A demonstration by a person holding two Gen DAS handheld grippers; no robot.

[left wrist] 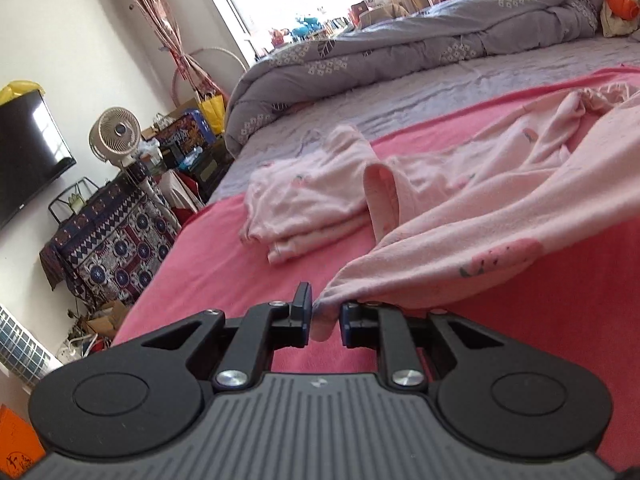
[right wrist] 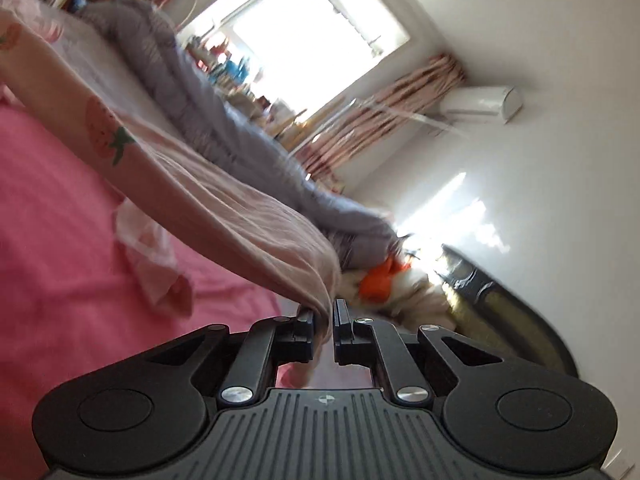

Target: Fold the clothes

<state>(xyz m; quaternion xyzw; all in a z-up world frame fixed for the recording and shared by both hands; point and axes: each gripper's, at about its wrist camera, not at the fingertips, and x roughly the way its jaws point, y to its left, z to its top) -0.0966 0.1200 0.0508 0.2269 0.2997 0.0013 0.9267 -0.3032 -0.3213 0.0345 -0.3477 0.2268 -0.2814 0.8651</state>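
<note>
- Two claws are each pinching one part of the same pink garment (left wrist: 500,216): the left gripper (left wrist: 325,320) is pressing its pads on a corner of the hem, and the right gripper (right wrist: 329,326) is pressed together on a bunched edge of cloth.
- Ahead of the left claw, the garment is stretching up and to the right, hanging partly above the red blanket (left wrist: 208,280).
- Further ahead and slightly left of that claw, a folded pink piece (left wrist: 304,208) is lying on the blanket.
- To do this step well, both claws should be keeping the edge tight between them, so the cloth is spreading flat before it is laid down.
- I judge the risk is one corner slipping out, since the cloth looks thin and soft.
</note>
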